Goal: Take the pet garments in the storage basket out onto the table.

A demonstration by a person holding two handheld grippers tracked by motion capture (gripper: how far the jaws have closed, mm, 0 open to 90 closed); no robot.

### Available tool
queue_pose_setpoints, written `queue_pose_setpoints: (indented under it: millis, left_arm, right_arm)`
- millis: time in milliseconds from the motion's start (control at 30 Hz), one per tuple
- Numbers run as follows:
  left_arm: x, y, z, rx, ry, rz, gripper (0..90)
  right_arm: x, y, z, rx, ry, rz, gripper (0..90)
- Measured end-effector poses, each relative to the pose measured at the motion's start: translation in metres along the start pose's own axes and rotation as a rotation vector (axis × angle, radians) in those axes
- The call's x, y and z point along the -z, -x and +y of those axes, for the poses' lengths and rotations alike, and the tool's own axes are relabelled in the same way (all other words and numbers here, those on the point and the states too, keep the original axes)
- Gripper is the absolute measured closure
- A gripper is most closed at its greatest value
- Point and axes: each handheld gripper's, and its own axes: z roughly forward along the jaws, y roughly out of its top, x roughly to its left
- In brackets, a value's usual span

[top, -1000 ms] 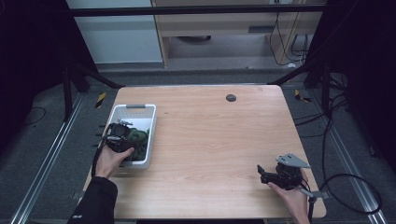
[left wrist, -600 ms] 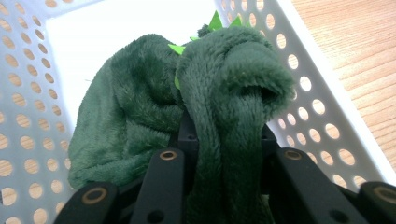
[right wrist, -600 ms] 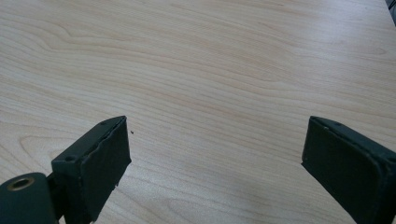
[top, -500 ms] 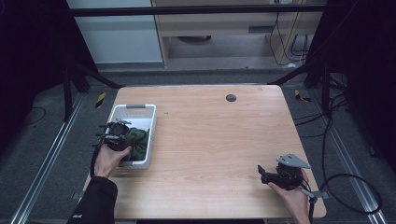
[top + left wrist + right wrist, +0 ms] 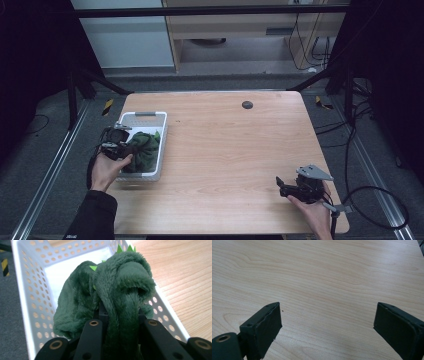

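Observation:
A dark green plush toy (image 5: pixel 142 147) with light green spikes lies in a white perforated basket (image 5: pixel 145 118) at the table's left side. My left gripper (image 5: pixel 124 149) is shut on the plush toy (image 5: pixel 120 290), whose fabric bunches between the black jaws and lifts off the basket (image 5: pixel 27 302) floor; the jaws closed on it within the last second. Near the table's front right corner my right gripper (image 5: pixel 281 184) rests low over bare wood. In the right gripper view that gripper (image 5: pixel 327 327) is open, its jaws wide apart with nothing between them.
A small dark round disc (image 5: pixel 247 104) sits on the wooden table (image 5: pixel 235 150) near its far edge. Dark floor, frame rails and cables surround the table. A cable (image 5: pixel 370 200) trails from the right gripper off the table's right side.
The left gripper has closed on the green plush and risen a little with it inside the basket. The right gripper has stayed put.

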Motion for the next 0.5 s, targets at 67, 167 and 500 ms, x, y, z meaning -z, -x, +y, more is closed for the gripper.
queue_pose_setpoints:
  millis: [67,167,500]
  left_arm:
    - [0.004,0.000,0.001,-0.007,0.007,0.002,76.9]
    - [0.013,0.000,0.004,-0.015,0.024,0.001,76.9]
    - [0.040,0.003,0.009,-0.046,0.074,-0.021,77.1]
  right_arm:
    - [0.000,0.000,0.000,-0.002,0.001,0.000,7.7]
    - [0.000,-0.001,0.000,-0.003,-0.002,0.004,7.6]
    - [0.000,-0.001,0.001,0.009,-0.002,-0.004,7.8]
